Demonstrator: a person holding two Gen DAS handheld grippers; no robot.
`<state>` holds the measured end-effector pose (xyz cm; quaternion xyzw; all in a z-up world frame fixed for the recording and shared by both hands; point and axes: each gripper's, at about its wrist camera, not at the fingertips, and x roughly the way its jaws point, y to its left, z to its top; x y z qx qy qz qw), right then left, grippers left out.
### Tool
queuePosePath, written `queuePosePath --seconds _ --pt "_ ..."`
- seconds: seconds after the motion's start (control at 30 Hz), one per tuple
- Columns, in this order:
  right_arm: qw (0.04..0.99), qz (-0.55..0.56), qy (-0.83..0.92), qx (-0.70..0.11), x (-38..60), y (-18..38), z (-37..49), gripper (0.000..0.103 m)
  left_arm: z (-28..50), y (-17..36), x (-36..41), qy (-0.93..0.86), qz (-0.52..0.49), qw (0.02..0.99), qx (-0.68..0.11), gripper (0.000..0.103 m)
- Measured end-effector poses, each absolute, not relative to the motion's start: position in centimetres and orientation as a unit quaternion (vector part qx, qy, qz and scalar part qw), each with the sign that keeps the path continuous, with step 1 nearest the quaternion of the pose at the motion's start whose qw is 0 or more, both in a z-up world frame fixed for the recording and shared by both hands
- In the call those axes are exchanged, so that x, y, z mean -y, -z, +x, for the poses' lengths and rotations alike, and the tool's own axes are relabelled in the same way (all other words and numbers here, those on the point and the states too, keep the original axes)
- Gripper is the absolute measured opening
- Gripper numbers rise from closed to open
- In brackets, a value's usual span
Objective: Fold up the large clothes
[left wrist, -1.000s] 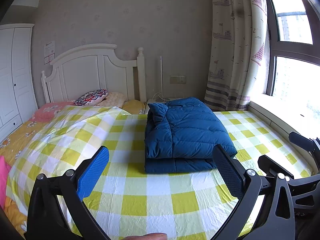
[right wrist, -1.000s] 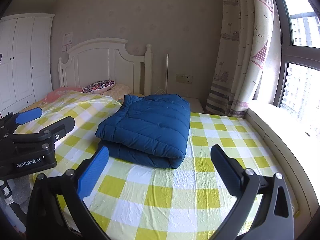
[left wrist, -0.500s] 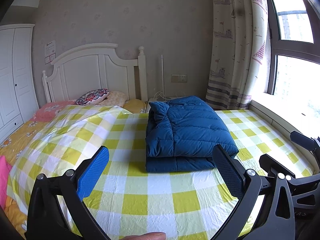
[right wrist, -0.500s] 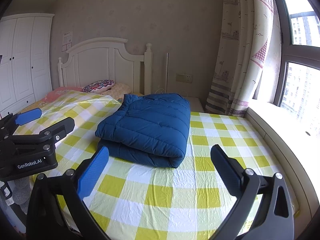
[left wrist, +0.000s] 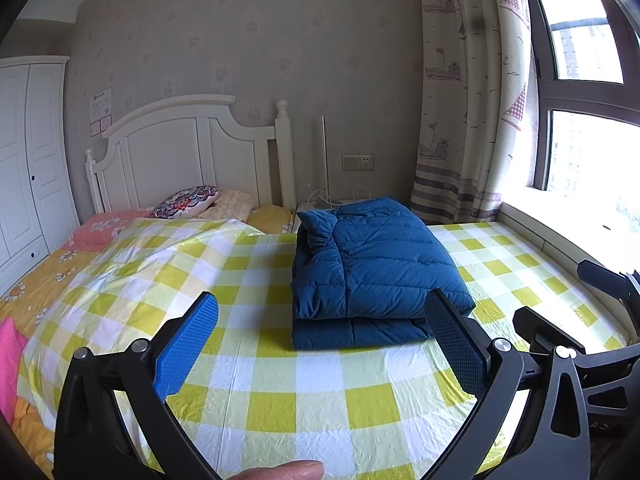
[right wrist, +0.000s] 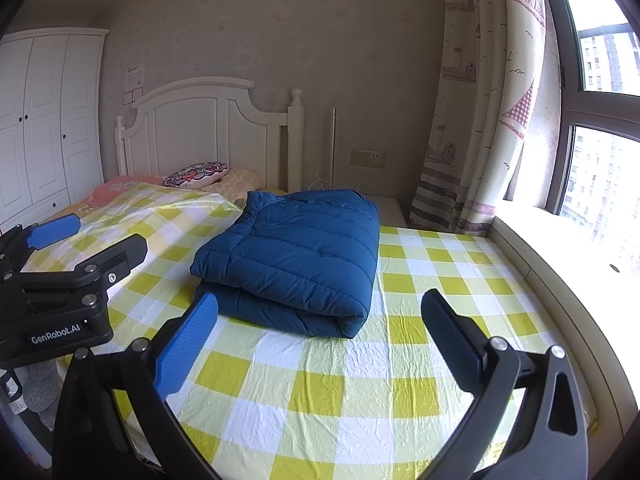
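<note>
A blue puffer jacket [left wrist: 372, 268] lies folded into a thick rectangle on the yellow-and-white checked sheet [left wrist: 280, 392], collar end toward the headboard. In the right wrist view the same jacket [right wrist: 296, 256] shows its rounded fold at the near right. My left gripper [left wrist: 322, 340] is open, held back from the jacket's near edge with nothing between its fingers. My right gripper [right wrist: 320, 336] is open too, hovering short of the jacket and holding nothing. The left gripper [right wrist: 60, 248] also appears at the left edge of the right wrist view.
A white headboard [left wrist: 188, 152] and patterned pillows [left wrist: 188, 202] stand at the far end. A wardrobe [left wrist: 28, 168] is at the left, a curtain [left wrist: 468, 120] and window sill [right wrist: 560, 264] at the right. A fingertip [left wrist: 280, 470] shows at the bottom edge.
Both grippers have drifted back slightly from the folded jacket. They stay open and the jacket has not moved.
</note>
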<state>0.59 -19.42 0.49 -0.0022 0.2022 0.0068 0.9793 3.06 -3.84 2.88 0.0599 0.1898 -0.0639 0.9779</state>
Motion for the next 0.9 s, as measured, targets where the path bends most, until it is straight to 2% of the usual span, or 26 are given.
queuePosePath --seconds 0.5,0.63,0.7,0.8,0.9 --pt "0.979 -0.002 -0.002 -0.201 19.3 -0.6 0.6 0.101 2.6 -3.2 3.7 0.048 0.060 0.982 -0.174 0.099" --pt "0.977 -0.002 0.001 -0.212 19.7 0.2 1.2 0.101 2.6 -2.3 3.6 0.027 0.063 0.987 -0.145 0.099" --pt "0.974 0.000 0.001 -0.225 19.9 1.0 1.9 0.101 3.4 -1.6 3.8 0.045 0.067 0.983 -0.165 0.099" --pt "0.968 0.009 -0.009 -0.250 20.1 2.8 3.5 0.101 6.3 0.2 3.6 0.078 0.059 0.964 -0.246 0.099" --pt "0.959 0.007 -0.031 -0.283 20.8 4.5 5.7 0.101 9.7 1.8 2.6 0.074 0.072 0.951 -0.291 0.099"
